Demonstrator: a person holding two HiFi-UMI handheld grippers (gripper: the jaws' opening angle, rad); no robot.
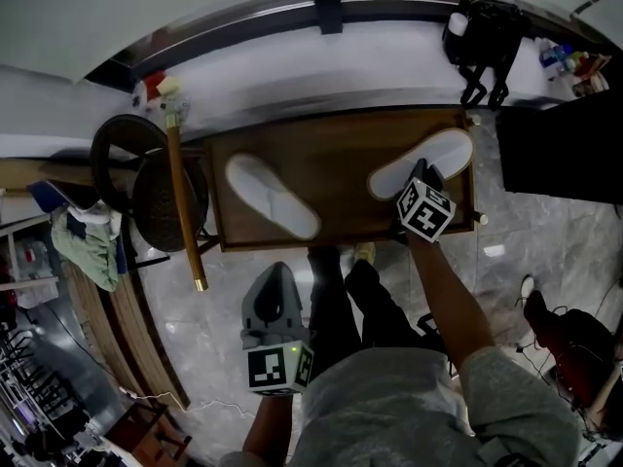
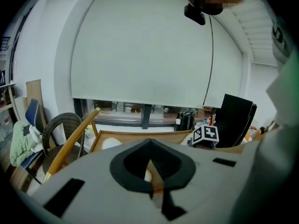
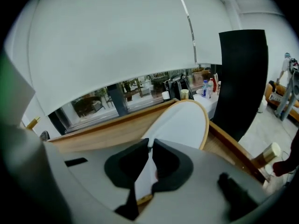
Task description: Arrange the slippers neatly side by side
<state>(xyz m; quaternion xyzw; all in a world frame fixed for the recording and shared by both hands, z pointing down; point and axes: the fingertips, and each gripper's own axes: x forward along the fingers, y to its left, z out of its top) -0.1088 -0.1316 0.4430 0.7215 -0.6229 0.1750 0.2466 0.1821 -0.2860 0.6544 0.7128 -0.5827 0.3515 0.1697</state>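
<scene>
Two white slippers lie on a wooden table (image 1: 341, 144). In the head view the left slipper (image 1: 273, 197) is angled with its toe to the near right. The right slipper (image 1: 428, 159) slants toward the table's far right corner. My right gripper (image 1: 425, 173) is at that slipper's near end. In the right gripper view the right gripper (image 3: 150, 144) is shut on the edge of the right slipper (image 3: 184, 120). My left gripper (image 1: 275, 270) hangs in front of the table, apart from both slippers. The left gripper (image 2: 150, 160) is shut with nothing held, and the left slipper (image 2: 108, 143) lies beyond it.
A wicker chair (image 1: 146, 183) and a leaning wooden pole (image 1: 183, 202) stand left of the table. A green cloth (image 1: 88, 246) hangs further left. A black object (image 1: 482, 32) sits on the sill behind, and a black panel (image 1: 560, 149) stands at the right.
</scene>
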